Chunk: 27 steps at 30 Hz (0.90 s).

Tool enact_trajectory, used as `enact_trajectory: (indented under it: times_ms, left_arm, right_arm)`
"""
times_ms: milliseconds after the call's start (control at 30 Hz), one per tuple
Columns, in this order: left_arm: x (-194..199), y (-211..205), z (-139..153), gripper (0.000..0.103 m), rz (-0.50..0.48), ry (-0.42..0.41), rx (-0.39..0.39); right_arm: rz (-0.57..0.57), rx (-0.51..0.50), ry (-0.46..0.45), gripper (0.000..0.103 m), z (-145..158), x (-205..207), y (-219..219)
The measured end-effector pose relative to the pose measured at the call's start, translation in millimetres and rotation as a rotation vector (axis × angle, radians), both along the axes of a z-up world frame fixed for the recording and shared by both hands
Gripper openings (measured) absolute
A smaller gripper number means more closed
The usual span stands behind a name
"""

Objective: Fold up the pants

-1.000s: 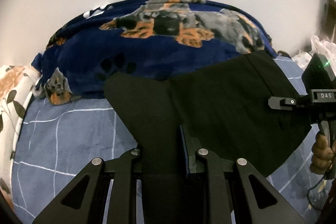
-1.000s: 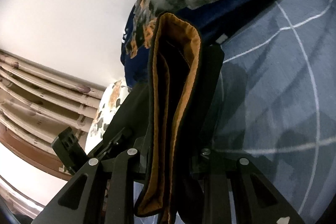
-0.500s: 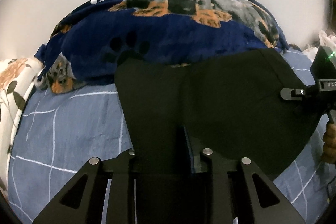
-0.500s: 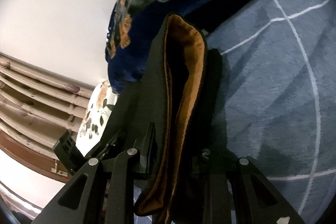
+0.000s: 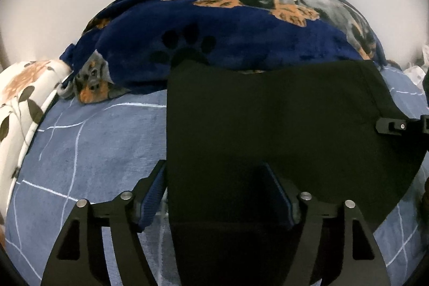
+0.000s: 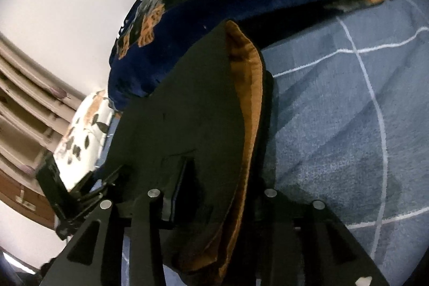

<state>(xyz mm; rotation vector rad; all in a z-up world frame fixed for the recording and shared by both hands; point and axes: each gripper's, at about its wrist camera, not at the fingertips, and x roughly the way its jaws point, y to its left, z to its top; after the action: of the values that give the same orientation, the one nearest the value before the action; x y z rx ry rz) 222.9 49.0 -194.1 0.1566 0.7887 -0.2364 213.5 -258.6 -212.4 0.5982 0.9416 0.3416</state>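
Observation:
Black pants [image 5: 268, 125], folded over, lie across a blue checked sheet [image 5: 93, 138]. My left gripper [image 5: 214, 186] straddles their near edge. Its jaws are opening and stand wide, and neither pad touches the cloth between them. In the right wrist view the pants [image 6: 187, 111] form a thick bundle with an orange lining [image 6: 249, 98]. That bundle sits between the jaws of my right gripper [image 6: 219, 186], which are opening. A dark gap shows beside the left pad. Black cloth drapes over the left fingertip. The right gripper's body [image 5: 396, 125] shows at the pants' right edge.
A navy blanket [image 5: 214, 44] with dog and paw prints is heaped behind the pants against a white wall. A floral pillow [image 5: 21, 103] lies at the left. A wooden headboard [image 6: 21, 98] stands beyond it. Bare sheet [image 6: 348, 125] spreads to the right.
The left jaws have spread wide and let go of the pants' edge after sinking toward the sheet. The right gripper has rolled, its jaws have widened a little, and the bundle has slackened.

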Motion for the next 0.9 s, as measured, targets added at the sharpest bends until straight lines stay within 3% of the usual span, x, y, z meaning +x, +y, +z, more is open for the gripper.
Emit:
enact_trajectory:
  times_ms: [67, 233, 333, 400, 500, 900]
  left_arm:
    - [1, 1, -1, 0.081, 0.022, -0.002, 0.001]
    - [1, 0, -2, 0.084, 0.041, -0.014, 0.022]
    - [1, -1, -2, 0.087, 0.051, -0.020, 0.037]
    - [1, -2, -2, 0.090, 0.059, -0.023, 0.045]
    - [1, -2, -2, 0.093, 0.074, -0.028, 0.056]
    - [1, 1, -1, 0.096, 0.098, -0.039, 0.055]
  right_arm:
    - [-0.018, -0.020, -0.016, 0.033, 1, -2, 1]
    - [-0.040, -0.140, -0.060, 0.045, 9, -8, 15]
    - [-0.038, -0.224, -0.084, 0.059, 13, -10, 26]
    - [-0.025, -0.293, -0.099, 0.074, 16, -11, 36]
    - [-0.021, -0.369, -0.104, 0.078, 16, -12, 45]
    - [-0.078, -0.456, -0.120, 0.084, 19, -14, 53]
